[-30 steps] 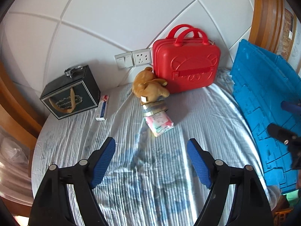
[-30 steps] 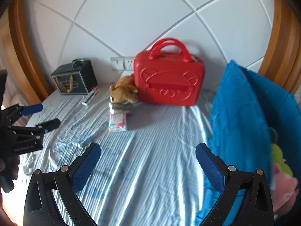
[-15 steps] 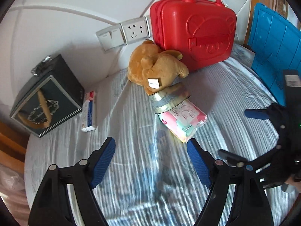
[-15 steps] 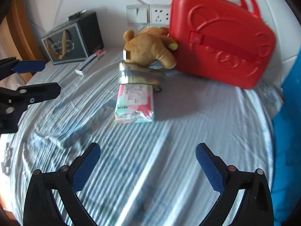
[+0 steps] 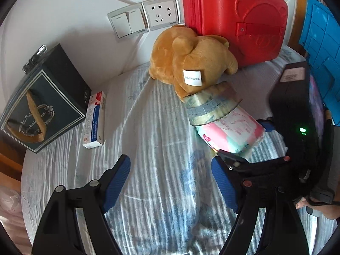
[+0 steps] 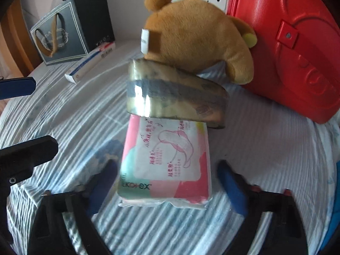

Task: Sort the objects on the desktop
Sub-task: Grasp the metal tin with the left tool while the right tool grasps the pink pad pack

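A pink and mint pack of pads (image 6: 165, 159) lies flat on the striped cloth, its far end under a roll of clear tape (image 6: 176, 99). A brown plush bear (image 6: 197, 38) leans on the roll and against a red case (image 6: 297, 53). My right gripper (image 6: 166, 170) straddles the near end of the pack and its jaws are closing; a small gap shows on each side. In the left wrist view the pack (image 5: 229, 131) lies to the right, with the right gripper (image 5: 248, 141) over it. My left gripper (image 5: 170, 178) hangs open over bare cloth.
A dark gift box (image 5: 42, 104) stands at the left with a white, blue and red carton (image 5: 94, 121) beside it. Wall sockets (image 5: 157, 14) sit behind the bear. A blue crate (image 5: 320, 53) rises at the right edge. The cloth-covered table (image 5: 148, 127) is round.
Both grippers have come down and forward toward the bear. The right one now straddles the pink pack with its jaws narrower than before. The left one's jaws stay as wide.
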A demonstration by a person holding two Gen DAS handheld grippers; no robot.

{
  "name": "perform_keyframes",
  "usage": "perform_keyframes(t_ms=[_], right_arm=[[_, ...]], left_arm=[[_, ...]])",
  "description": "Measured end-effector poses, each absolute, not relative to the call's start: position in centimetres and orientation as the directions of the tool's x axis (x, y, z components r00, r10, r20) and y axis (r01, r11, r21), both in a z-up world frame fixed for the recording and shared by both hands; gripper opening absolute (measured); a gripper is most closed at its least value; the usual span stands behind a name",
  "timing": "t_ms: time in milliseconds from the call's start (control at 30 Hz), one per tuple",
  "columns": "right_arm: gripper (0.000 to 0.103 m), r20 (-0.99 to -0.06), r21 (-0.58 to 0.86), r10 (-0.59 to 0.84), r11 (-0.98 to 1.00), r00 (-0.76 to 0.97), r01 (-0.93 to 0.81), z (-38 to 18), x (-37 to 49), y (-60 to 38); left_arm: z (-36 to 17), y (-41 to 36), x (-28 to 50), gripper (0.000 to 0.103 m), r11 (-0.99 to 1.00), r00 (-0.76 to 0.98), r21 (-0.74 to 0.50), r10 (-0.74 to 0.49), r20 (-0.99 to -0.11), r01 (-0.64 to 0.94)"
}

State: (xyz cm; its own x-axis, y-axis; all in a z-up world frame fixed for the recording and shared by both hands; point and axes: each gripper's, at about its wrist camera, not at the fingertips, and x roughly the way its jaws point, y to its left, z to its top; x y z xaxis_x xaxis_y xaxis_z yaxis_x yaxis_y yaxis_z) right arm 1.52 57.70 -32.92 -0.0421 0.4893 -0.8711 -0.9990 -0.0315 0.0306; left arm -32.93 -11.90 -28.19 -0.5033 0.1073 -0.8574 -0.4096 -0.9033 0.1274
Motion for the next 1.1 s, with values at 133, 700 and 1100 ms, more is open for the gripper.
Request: perform_keyframes(t_ms=[133, 700, 1100], right_arm=[[0.067, -0.886, 0.055, 0.459, -0.034, -0.064, -0.998, -32.6, 2.7, 54.8], [0.067, -0.900, 0.120, 0.431, 0.110, -0.062, -0.987, -32.1, 7.4, 39.0], [0.067, -0.895, 0.138, 0.439, 0.091, -0.085, -0.986, -28.7, 6.0, 35.2]], left_arm=[[-28.8, -11.0, -33.8, 0.078, -0.904, -0.464, 0.051, 0.168, -0.870, -0.424], [-32.2, -3.7, -37.7, 0.026, -0.848, -0.506, 0.147, 0.157, -0.848, -0.509], [-31.2, -6.7, -26.8, 0.009, -0.922, -0.466, 0.027, 0.170, -0.868, -0.386]])
